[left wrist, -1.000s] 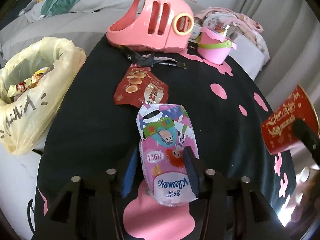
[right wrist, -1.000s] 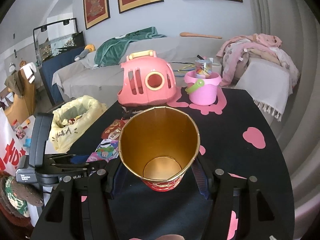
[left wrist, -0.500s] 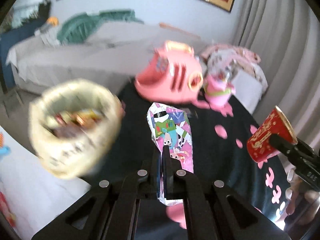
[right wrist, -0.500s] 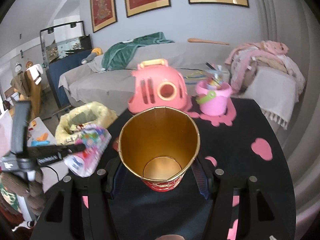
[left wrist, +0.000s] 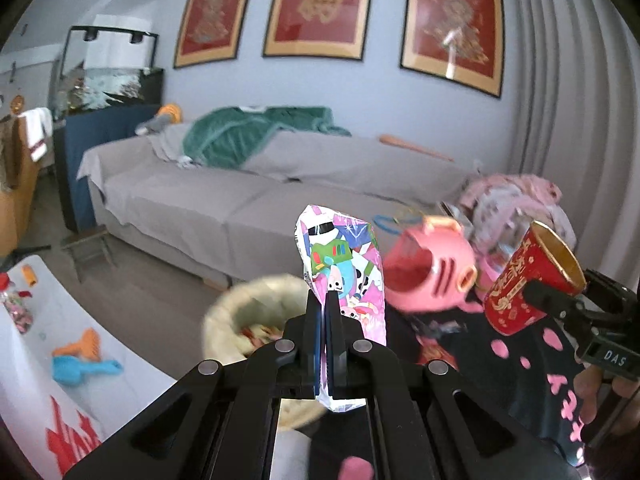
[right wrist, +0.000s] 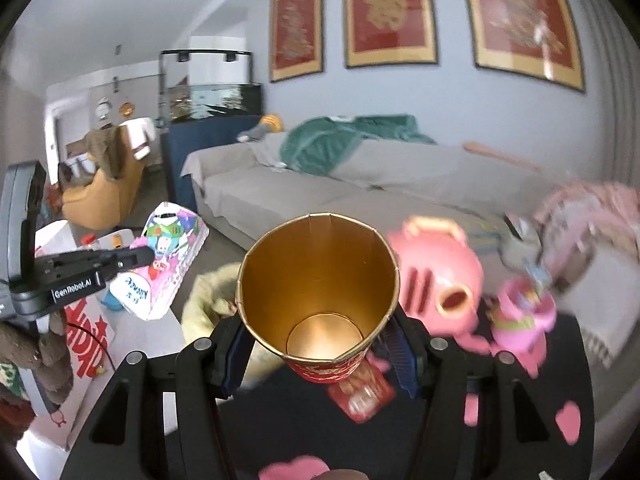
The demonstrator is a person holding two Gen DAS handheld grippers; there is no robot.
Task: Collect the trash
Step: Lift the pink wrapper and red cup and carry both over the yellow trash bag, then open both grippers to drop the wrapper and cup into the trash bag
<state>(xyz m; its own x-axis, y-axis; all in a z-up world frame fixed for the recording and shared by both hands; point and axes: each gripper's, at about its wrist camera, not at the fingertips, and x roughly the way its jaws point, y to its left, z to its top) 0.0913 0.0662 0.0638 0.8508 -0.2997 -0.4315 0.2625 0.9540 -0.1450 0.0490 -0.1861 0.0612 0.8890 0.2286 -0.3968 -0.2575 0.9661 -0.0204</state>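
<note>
Step in hand: transfer to the yellow trash bag. The left gripper has its fingers pinched narrow on the cartoon-printed tissue pack, held in the air near the bag's open mouth. The right gripper clasps a red paper cup, mouth toward the camera, above the black counter. Next move, by judgement: centre the pack over the bag opening, then part the fingers.

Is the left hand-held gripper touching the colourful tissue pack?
Touching. Left wrist view: left hand-held gripper fingers clamp the tissue pack.
</note>
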